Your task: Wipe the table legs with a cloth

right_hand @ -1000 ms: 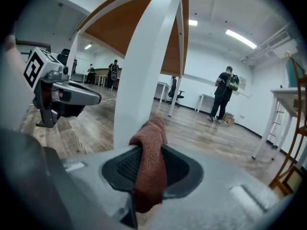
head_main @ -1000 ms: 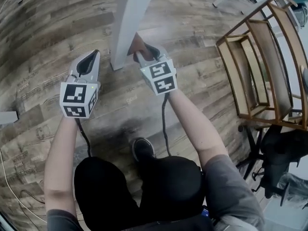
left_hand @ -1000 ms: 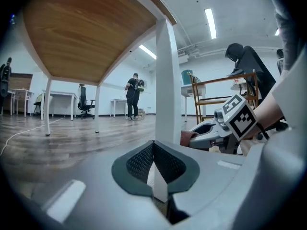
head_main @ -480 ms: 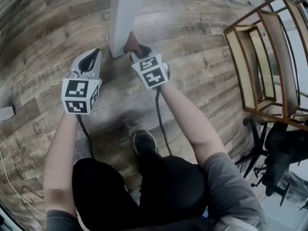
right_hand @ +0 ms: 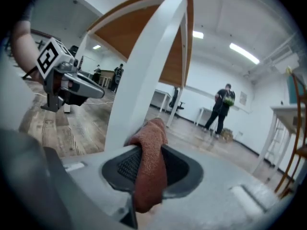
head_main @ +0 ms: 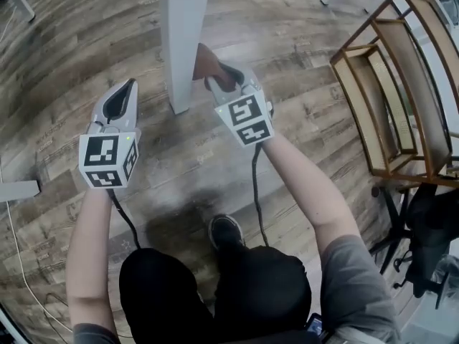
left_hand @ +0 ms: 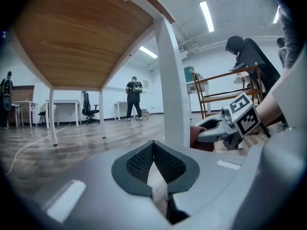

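Observation:
A white table leg [head_main: 185, 34] stands on the wood floor, seen from above in the head view. My right gripper [head_main: 221, 76] is shut on a rust-brown cloth [head_main: 206, 64], and the cloth presses against the leg's right side near its foot. In the right gripper view the cloth [right_hand: 149, 164] hangs between the jaws right beside the table leg [right_hand: 139, 75]. My left gripper [head_main: 119, 100] sits left of the leg, apart from it, jaws shut with nothing held. The left gripper view shows the table leg [left_hand: 171, 85] and, beyond it, the right gripper [left_hand: 206, 128] with the cloth [left_hand: 197, 136].
A wooden shelf rack [head_main: 391, 84] lies to the right. A black office chair [head_main: 430, 242] is at the lower right. A white cable [head_main: 14, 228] runs along the floor at left. The person's shoe [head_main: 228, 232] is planted behind the grippers. Other tables and people stand far off.
The right gripper with the cloth has slid along the leg's right side, shifting slightly up from its foot. The left gripper has drifted a little left.

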Demonstrator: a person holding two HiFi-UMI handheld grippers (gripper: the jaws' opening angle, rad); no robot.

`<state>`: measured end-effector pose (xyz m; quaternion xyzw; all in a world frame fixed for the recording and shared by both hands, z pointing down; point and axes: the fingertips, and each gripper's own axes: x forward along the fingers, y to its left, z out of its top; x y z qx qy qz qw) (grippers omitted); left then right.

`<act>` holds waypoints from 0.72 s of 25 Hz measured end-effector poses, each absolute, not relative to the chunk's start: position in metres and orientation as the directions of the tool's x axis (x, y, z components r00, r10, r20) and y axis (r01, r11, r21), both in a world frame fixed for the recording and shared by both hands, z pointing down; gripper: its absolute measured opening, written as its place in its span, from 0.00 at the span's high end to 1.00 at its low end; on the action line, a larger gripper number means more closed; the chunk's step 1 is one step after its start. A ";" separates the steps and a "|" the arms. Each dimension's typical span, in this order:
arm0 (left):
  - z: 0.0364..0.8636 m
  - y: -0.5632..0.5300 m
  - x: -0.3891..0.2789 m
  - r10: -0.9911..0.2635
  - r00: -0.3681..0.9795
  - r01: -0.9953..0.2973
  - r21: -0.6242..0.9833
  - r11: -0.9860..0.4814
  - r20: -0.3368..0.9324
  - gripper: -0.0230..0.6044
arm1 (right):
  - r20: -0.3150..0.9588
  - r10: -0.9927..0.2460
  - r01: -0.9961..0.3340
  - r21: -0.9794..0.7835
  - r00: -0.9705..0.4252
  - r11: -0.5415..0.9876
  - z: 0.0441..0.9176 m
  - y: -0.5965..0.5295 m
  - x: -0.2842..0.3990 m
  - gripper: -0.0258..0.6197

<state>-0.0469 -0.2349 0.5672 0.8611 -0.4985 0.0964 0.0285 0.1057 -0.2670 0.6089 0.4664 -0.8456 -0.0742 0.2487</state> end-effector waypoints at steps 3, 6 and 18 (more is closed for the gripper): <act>0.508 -0.240 -0.052 -0.854 0.505 -0.850 -0.101 -0.518 0.129 0.93 | 0.205 -0.826 -0.655 0.523 -0.525 0.546 0.510 -0.282 0.096 0.83; 0.456 -0.249 -0.045 -0.849 0.523 -0.833 -0.163 -0.528 0.077 0.93 | 0.107 -0.826 -0.583 0.659 -0.553 0.476 0.424 -0.302 0.096 0.83; 0.347 -0.263 -0.026 -0.848 0.522 -0.843 -0.206 -0.498 -0.088 0.93 | -0.086 -0.733 -0.375 0.895 -0.675 0.240 0.262 -0.305 0.068 0.83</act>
